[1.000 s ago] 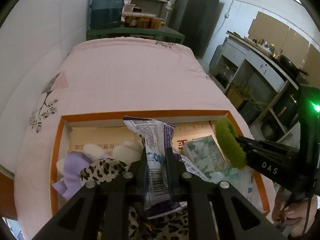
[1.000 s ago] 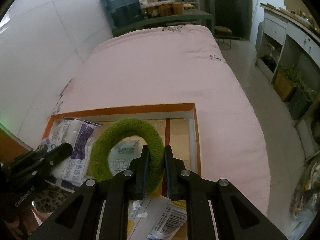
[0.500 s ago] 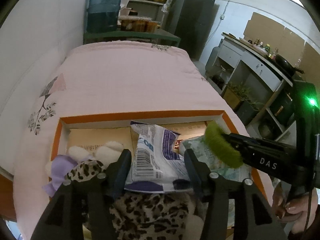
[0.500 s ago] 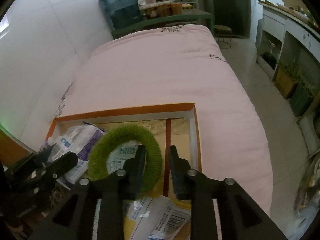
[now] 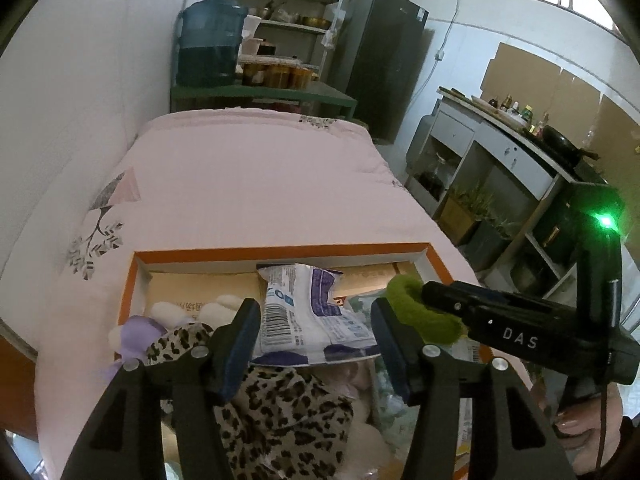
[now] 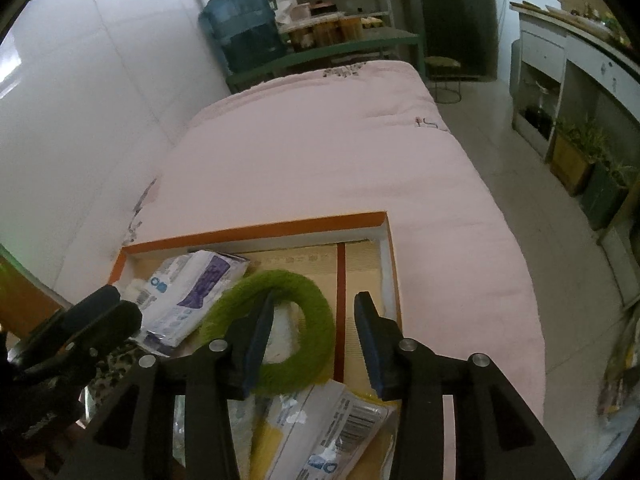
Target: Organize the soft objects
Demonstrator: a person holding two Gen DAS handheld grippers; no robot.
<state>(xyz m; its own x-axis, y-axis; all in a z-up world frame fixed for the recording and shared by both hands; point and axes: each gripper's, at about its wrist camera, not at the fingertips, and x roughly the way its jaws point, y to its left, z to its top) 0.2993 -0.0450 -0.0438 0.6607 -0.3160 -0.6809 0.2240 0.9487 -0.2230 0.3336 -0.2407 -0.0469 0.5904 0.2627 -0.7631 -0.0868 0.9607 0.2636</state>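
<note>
Both hand-held grippers have just been opening: the left hand-held gripper point(image 5: 316, 340) stands spread, free of the white packet point(image 5: 308, 312), and the right hand-held gripper point(image 6: 316, 340) stands spread, letting go of the green fuzzy ring point(image 6: 304, 320), so both soft things now look dropped in the orange box point(image 6: 256, 230).

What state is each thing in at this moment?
Left gripper: open, jaws just opened, off the pack.
Right gripper: open, jaws just opening, green ring loose around its left finger.
White-and-purple pack: released, lying in the box.
Green fuzzy ring: released, lying in the box.
Orange-rimmed box: open, no lid, on the pink bed.
</note>
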